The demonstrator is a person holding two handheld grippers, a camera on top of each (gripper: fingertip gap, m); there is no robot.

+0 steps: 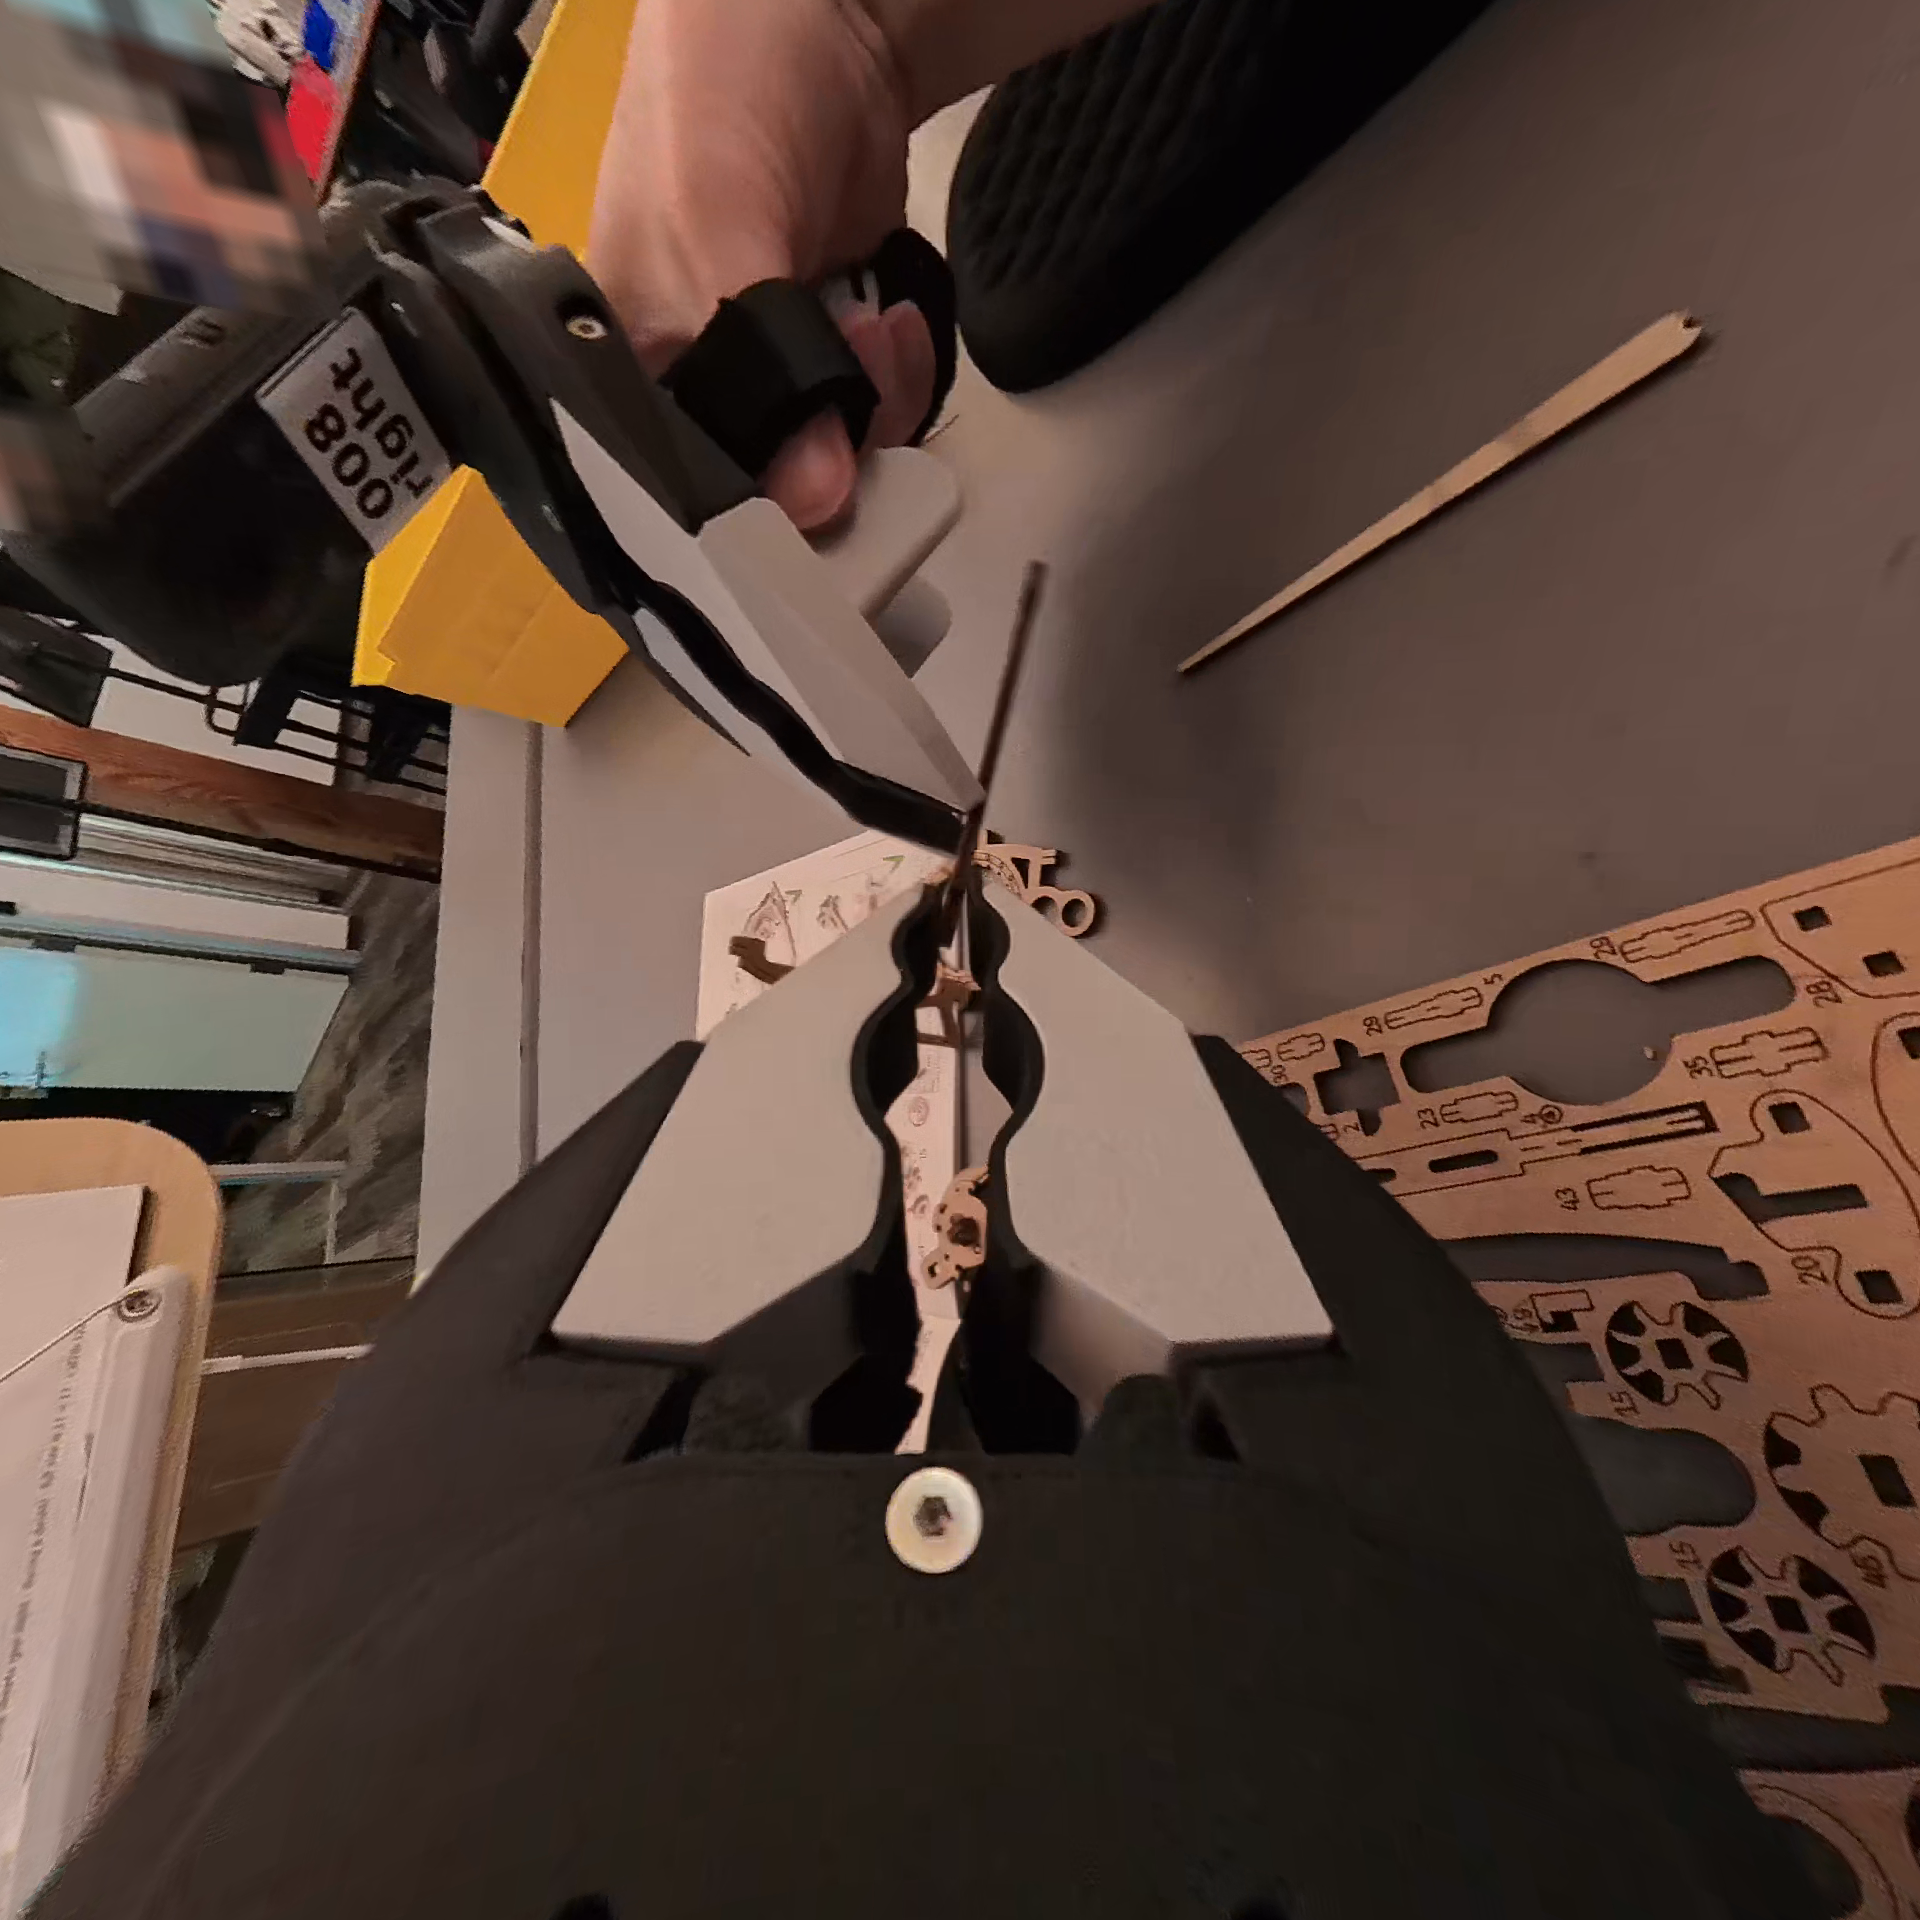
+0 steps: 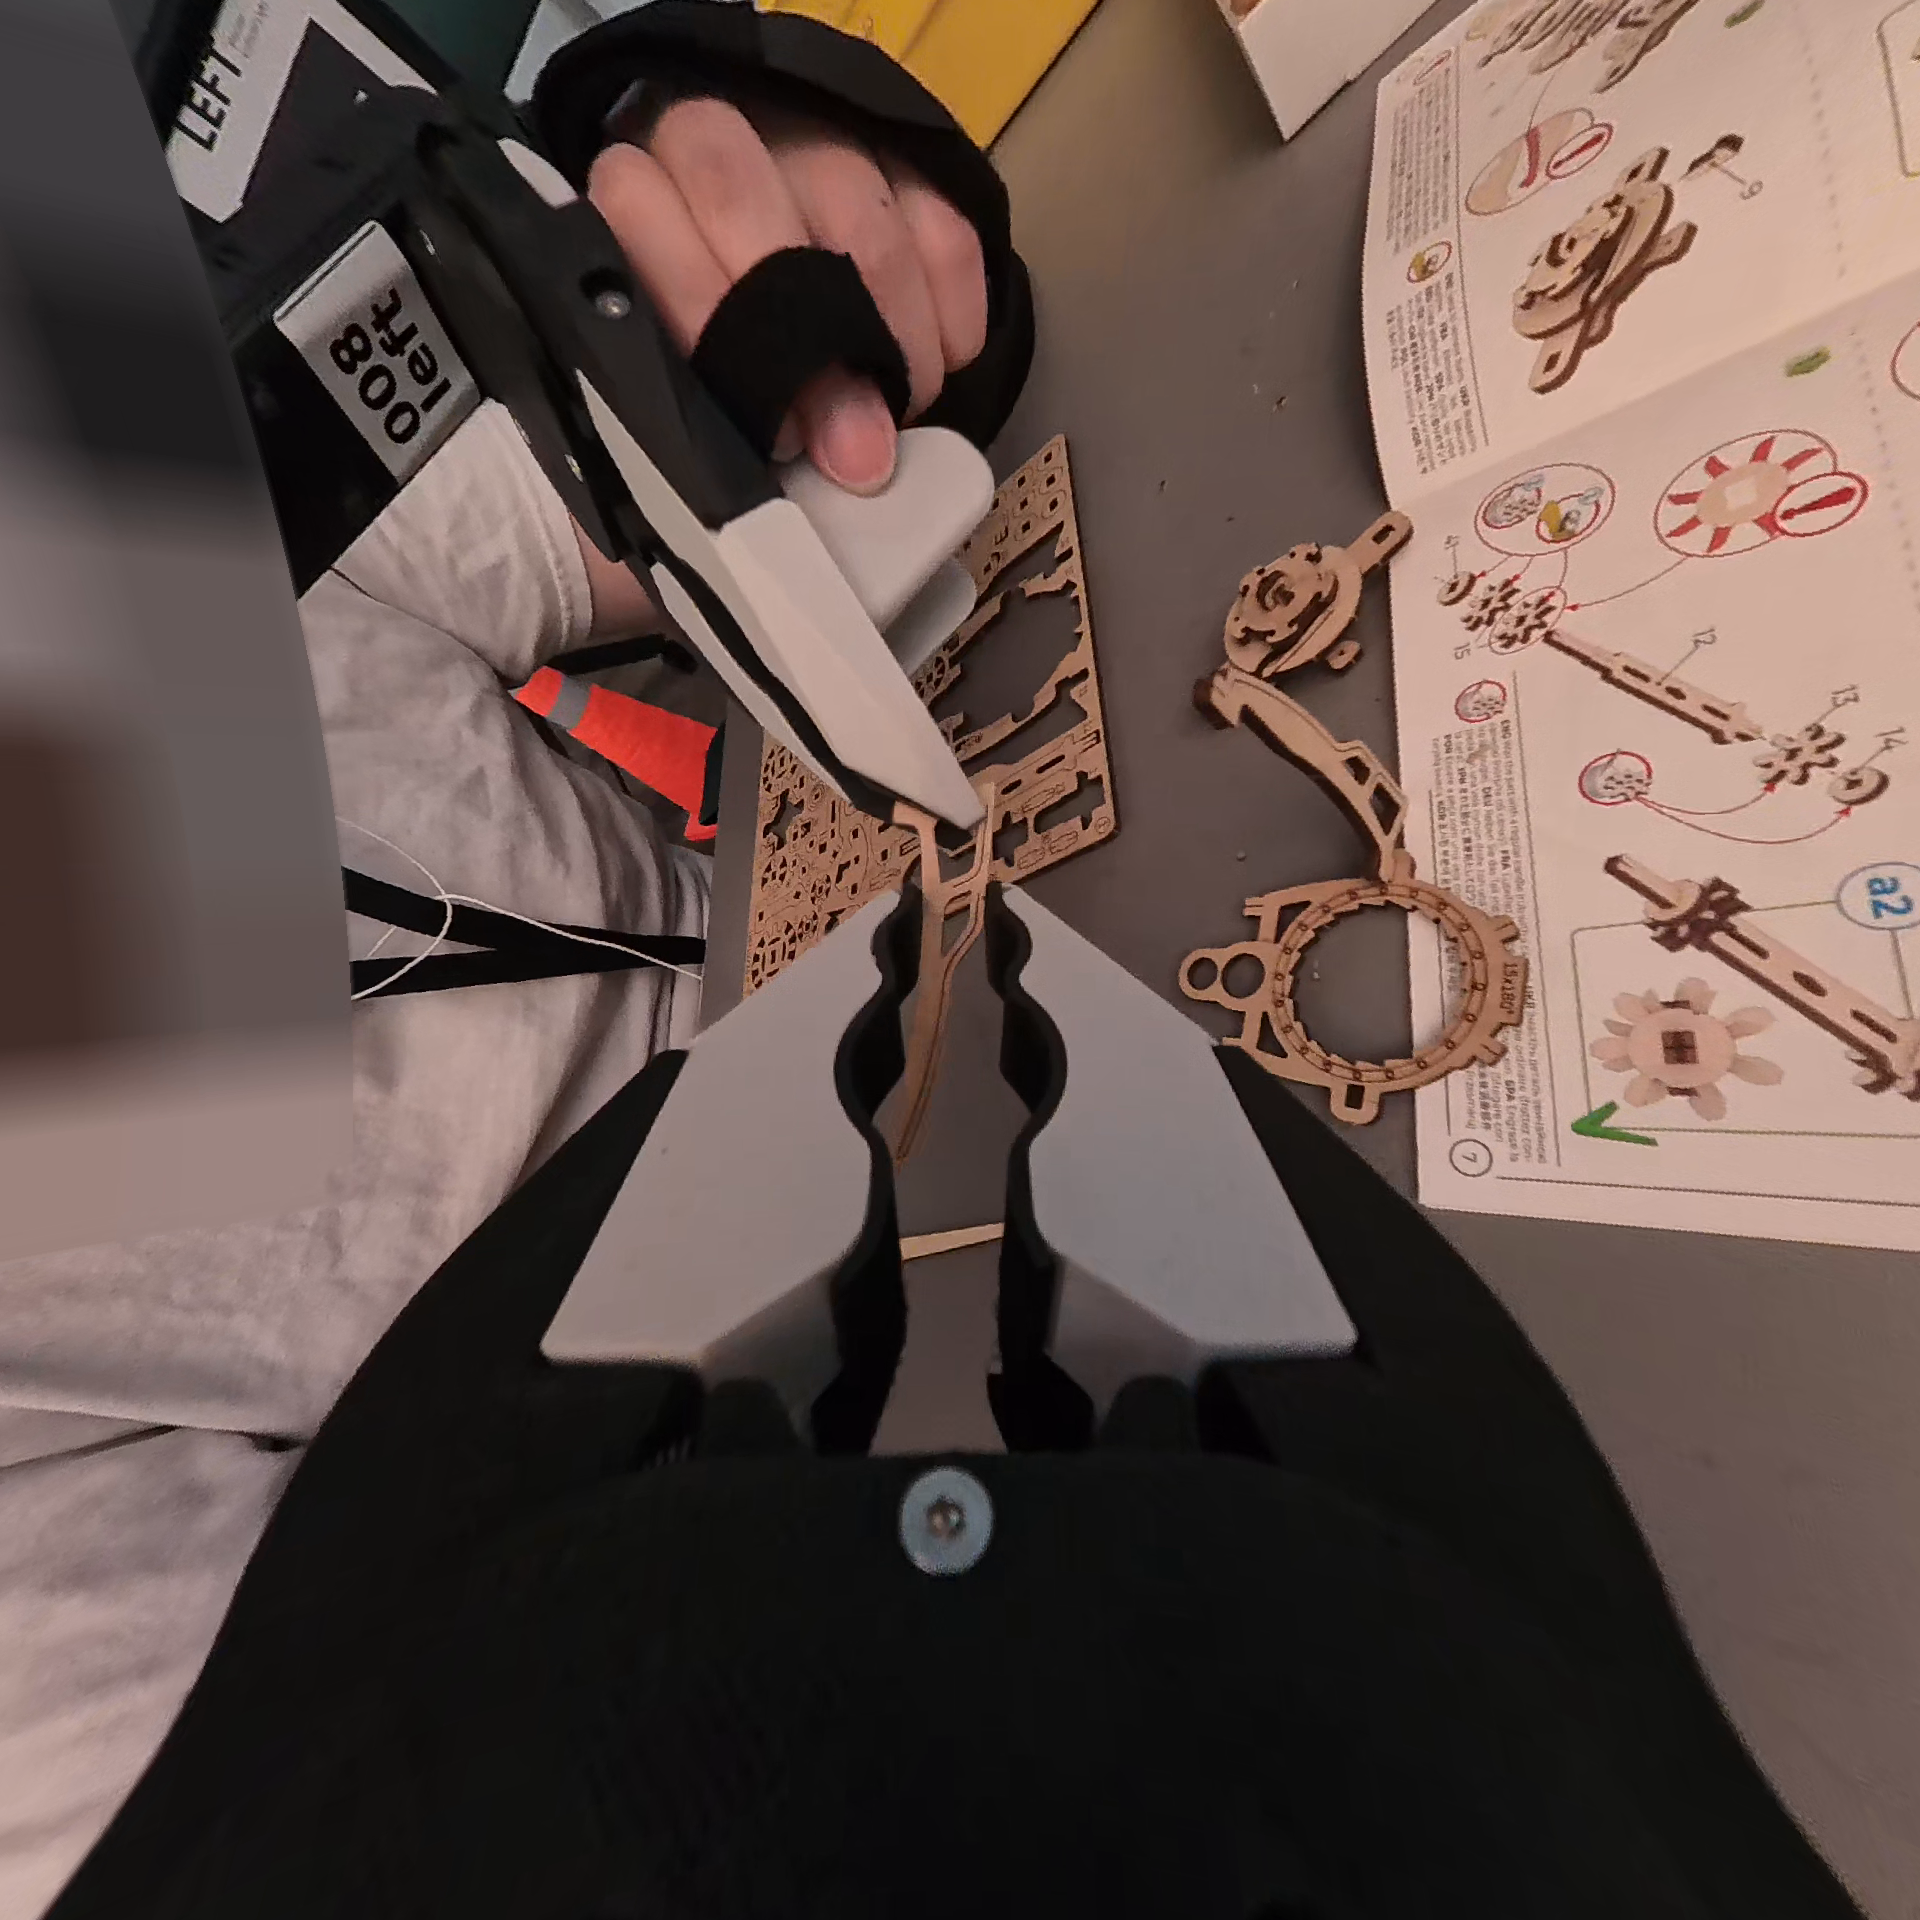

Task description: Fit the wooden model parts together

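A slim curved wooden part (image 2: 940, 987) is held in the air between both grippers. In the left wrist view it shows edge-on as a thin dark line (image 1: 1003, 686). My left gripper (image 1: 956, 902) is shut on it, and comes in from the upper left in the right wrist view (image 2: 958, 808). My right gripper (image 2: 951, 896) is shut across the part's width, and its tips pinch the part from the upper left in the left wrist view (image 1: 968, 816). A small wooden gear piece (image 1: 961, 1231) shows between my left fingers; I cannot tell whether it is attached.
A laser-cut wooden sheet (image 1: 1662, 1195) lies on the grey table (image 1: 1351, 312), also in the right wrist view (image 2: 1039, 665). An assembled ring-and-arm piece (image 2: 1351, 935) lies beside an open instruction booklet (image 2: 1662, 727). A wooden stick (image 1: 1455, 488), a yellow box (image 1: 488, 623) and an orange tool (image 2: 623, 738) are nearby. My two grippers' fingertips are within a few centimetres of each other. The small wooden gear piece (image 1: 961, 1231) sits 9 centimetres or so from the ends of my left fingers. Seen from the right wrist view (image 2: 1276, 578) as well.
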